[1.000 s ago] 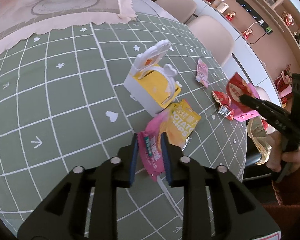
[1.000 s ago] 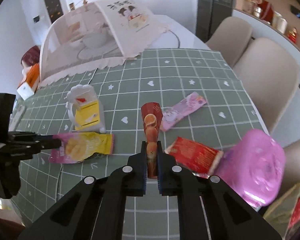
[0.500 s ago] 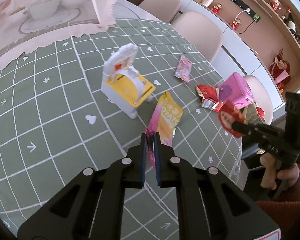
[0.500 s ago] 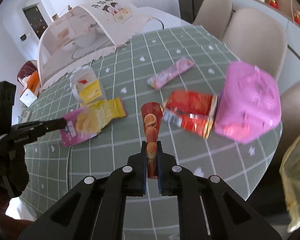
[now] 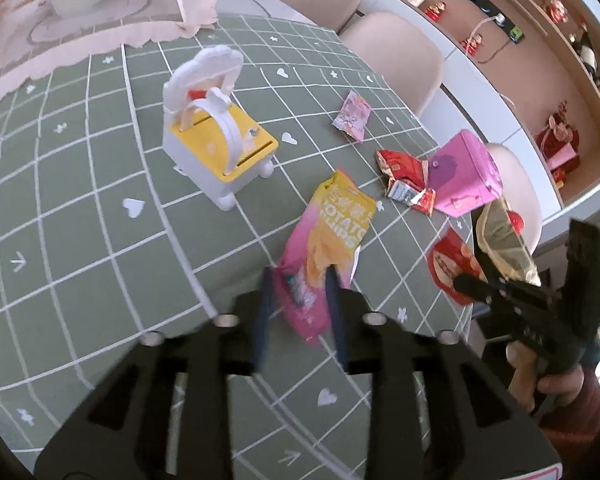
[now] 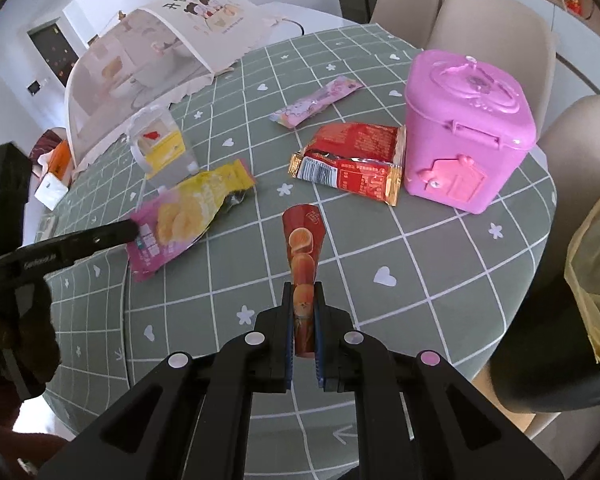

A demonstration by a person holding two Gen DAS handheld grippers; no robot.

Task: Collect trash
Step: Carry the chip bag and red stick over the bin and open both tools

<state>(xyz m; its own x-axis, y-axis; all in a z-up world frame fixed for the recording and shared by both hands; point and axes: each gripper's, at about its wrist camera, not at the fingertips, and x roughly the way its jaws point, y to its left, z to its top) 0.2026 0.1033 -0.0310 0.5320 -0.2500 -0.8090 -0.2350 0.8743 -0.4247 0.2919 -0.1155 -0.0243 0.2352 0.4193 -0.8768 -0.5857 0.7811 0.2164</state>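
Note:
My left gripper (image 5: 300, 280) is open, its blurred jaws on either side of the pink end of a pink-and-yellow potato chips bag (image 5: 332, 232) lying on the green tablecloth; the bag also shows in the right wrist view (image 6: 188, 216). My right gripper (image 6: 303, 300) is shut on a red orange-printed wrapper (image 6: 302, 240), held above the table near a yellowish trash bag (image 6: 596, 280). A red foil wrapper (image 6: 352, 160) and a pink candy wrapper (image 6: 316, 100) lie on the table.
A pink lidded box (image 6: 464, 128) stands near the table's right edge. A white-and-yellow toy box (image 5: 216, 148) stands mid-table. A pink food cover (image 6: 148, 52) is at the back. Beige chairs (image 6: 496, 24) ring the far side.
My left gripper has opened; the chips bag now lies between its jaws on the table. My right gripper has carried the red wrapper toward the table edge by the trash bag.

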